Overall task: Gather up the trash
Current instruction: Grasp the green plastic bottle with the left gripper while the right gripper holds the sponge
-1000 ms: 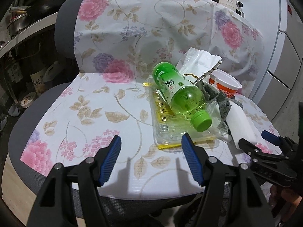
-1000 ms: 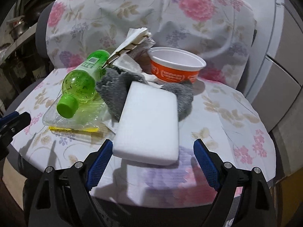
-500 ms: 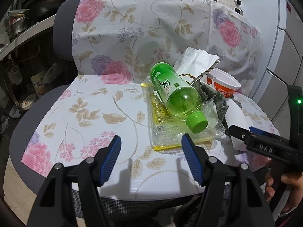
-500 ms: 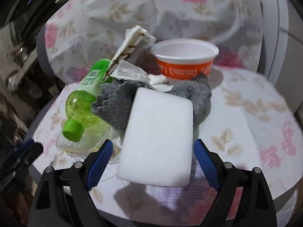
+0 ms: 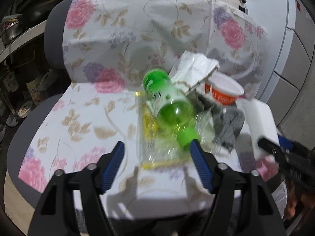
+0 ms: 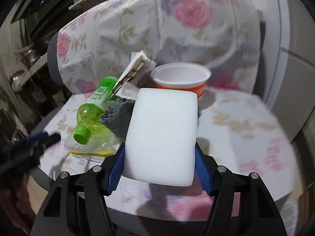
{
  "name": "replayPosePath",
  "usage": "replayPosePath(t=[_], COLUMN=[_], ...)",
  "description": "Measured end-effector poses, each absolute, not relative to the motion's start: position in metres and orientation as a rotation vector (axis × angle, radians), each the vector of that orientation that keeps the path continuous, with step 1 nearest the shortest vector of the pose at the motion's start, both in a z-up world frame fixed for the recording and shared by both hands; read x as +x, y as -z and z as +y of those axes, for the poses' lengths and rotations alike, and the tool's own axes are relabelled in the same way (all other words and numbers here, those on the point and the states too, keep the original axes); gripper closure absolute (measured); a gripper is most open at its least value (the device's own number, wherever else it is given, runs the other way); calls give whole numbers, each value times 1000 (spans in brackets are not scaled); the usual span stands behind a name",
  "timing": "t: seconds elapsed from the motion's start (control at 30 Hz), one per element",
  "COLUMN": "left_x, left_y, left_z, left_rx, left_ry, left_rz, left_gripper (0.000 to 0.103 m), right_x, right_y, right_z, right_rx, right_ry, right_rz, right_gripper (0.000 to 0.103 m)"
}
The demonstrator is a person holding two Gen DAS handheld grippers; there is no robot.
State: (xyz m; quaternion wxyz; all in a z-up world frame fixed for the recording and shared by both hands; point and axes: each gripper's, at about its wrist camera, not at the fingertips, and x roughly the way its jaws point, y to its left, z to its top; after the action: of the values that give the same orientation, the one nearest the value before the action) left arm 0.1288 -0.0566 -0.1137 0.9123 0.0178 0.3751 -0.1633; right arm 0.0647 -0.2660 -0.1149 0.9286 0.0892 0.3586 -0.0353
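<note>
A pile of trash lies on a chair seat covered by a floral cloth (image 5: pixel 82 122). A green bottle (image 5: pixel 169 106) rests on a clear plastic tray (image 5: pixel 157 149); both also show in the right wrist view, the bottle (image 6: pixel 92 110) over the tray (image 6: pixel 88 147). A grey rag (image 5: pixel 226 125), crumpled white paper (image 5: pixel 195 68) and an orange cup (image 5: pixel 224 92) lie behind. My right gripper (image 6: pixel 159 167) is shut on a white sponge block (image 6: pixel 163 133), lifted off the seat. My left gripper (image 5: pixel 157 161) is open, its right finger by the bottle cap (image 5: pixel 186 137).
The chair's backrest (image 5: pixel 147 29) rises behind the pile. Shelves with pots and dishes (image 5: pixel 17 39) stand to the left. Grey cabinet doors (image 5: pixel 295 59) are at the right. The seat's front edge is just under both grippers.
My right gripper has closed on the white sponge block and raised it. My left gripper has moved forward and right toward the bottle and tray, staying open.
</note>
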Motion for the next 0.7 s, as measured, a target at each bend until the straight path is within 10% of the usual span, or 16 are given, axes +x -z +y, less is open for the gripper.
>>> replayPosePath(t=[0.33,0.7], left_x=[203,248], left_y=[116,141], left_z=[-110,-134], left_rx=[22,85], left_ry=[281,212], left_rz=[868,1009], left_gripper=[17,41], right_x=[50,54], right_y=[111,117], right_z=[-285,-296], right_rx=[91,98], right_ry=[133,97], right_rz=[684,685], right_gripper=[36,36])
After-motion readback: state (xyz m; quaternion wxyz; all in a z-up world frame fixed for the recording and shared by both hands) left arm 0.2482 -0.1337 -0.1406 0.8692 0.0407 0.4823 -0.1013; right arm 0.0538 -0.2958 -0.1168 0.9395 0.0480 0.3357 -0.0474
